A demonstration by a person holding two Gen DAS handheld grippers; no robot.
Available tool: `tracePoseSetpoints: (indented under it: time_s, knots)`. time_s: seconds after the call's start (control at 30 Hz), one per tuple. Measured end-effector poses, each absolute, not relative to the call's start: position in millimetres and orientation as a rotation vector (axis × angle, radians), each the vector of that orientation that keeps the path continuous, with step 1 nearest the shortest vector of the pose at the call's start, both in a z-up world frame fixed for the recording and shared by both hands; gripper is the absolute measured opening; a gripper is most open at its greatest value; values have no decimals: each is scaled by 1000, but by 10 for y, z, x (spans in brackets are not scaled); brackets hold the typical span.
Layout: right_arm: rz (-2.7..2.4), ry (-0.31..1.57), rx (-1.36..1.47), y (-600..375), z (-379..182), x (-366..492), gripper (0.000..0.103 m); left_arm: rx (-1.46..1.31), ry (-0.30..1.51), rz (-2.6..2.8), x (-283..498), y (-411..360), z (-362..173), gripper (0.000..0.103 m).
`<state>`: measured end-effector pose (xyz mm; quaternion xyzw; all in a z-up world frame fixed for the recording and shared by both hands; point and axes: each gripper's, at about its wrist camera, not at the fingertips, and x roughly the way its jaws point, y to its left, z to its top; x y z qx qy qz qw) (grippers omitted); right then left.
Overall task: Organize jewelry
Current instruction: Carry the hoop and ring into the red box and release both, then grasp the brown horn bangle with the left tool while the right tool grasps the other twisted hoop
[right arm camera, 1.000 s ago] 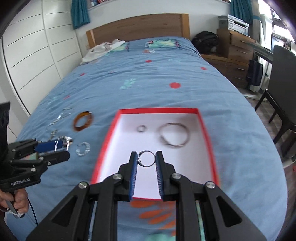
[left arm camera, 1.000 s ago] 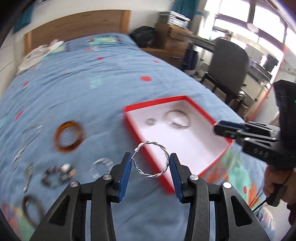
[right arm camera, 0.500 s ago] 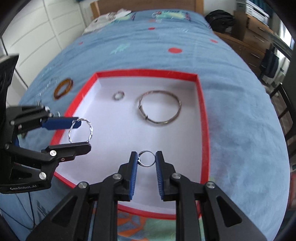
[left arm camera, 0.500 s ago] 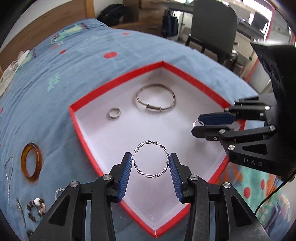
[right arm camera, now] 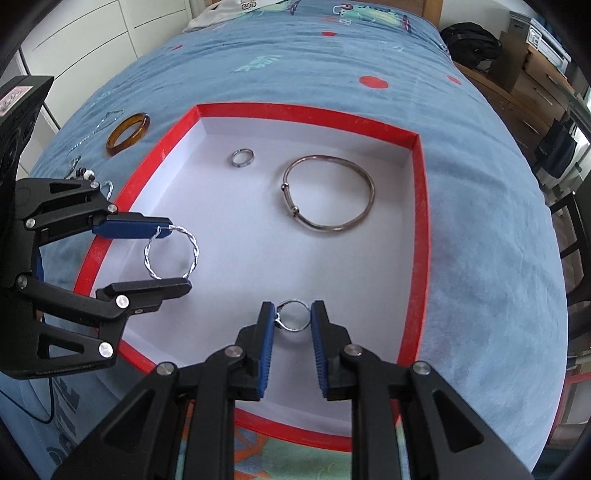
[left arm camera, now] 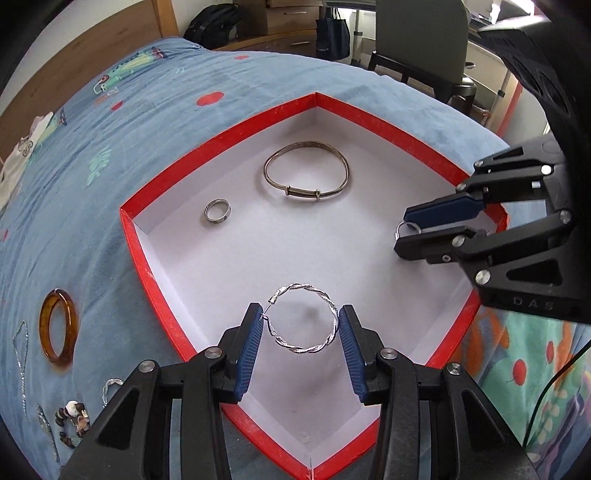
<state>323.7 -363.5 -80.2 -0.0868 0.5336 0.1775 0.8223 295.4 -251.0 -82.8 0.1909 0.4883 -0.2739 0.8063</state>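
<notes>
Blue patterned bedspread [right arm camera: 480, 221] on bed with wooden headboard [left arm camera: 85, 70]; white panelled wardrobe doors [right arm camera: 92, 40] on one side; brown wooden drawers [right arm camera: 532, 70], black backpack [left arm camera: 212, 24], dark chair [left arm camera: 417, 40] opposite. Daylight.

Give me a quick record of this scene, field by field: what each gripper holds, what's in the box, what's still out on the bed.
left gripper: shut on twisted silver hoop, over the box
right gripper: shut on small silver ring, over the box
red box: open, white inside, on the blue bedspread
in box: silver bangle; band ring
outside box: amber bangle, beaded bracelet, thin chain
</notes>
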Motion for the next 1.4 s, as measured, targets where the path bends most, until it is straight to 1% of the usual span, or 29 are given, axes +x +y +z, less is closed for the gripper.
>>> tracePoseSetpoints:
  time_s: [0.13, 0.27, 0.4, 0.53, 0.63, 0.7, 0.77, 0.83, 0.9, 0.97, 1.07, 1.2, 1.4]
  knots:
    - [356, 1148, -209, -3647, -797, 3249, 21, 426, 1038, -583, 2940, -2537, -830, 43]
    - [343, 1158, -216, -3692, -787, 3225, 23, 433, 1030, -585, 2921, -2541, -807, 50]
    - [337, 1166, -209, -3706, -768, 3170, 27, 428, 1018, -570, 2913, -2514, -750, 59]
    - [327, 1162, -180, -3744, -699, 3092, 32, 400, 1001, -569, 2840, -2420, -614, 59]
    - [308, 1160, -170, -3756, -622, 3018, 33, 378, 978, -563, 2714, -2283, -449, 59]
    - [303, 1144, -161, -3746, -515, 2936, 33, 361, 960, -554, 2602, -2147, -325, 62]
    - [310, 1119, -148, -3701, -373, 2829, 33, 338, 947, -531, 2474, -1957, -200, 63]
    - [321, 1085, -137, -3622, -198, 2714, 33, 318, 935, -508, 2368, -1781, -106, 66]
    - [336, 1049, -132, -3503, -12, 2585, 33, 298, 913, -466, 2235, -1530, 6, 75]
    - [355, 1015, -125, -3343, 147, 2455, 33, 278, 895, -420, 2098, -1224, 95, 80]
    - [383, 979, -122, -3050, 295, 2322, 33, 269, 876, -338, 1914, -774, 163, 83]
    - [428, 943, -95, -2642, 370, 2176, 33, 238, 868, -226, 1733, -156, 133, 88]
    - [451, 934, -41, -2163, 196, 2124, 34, 142, 884, -123, 1510, 661, -64, 91]
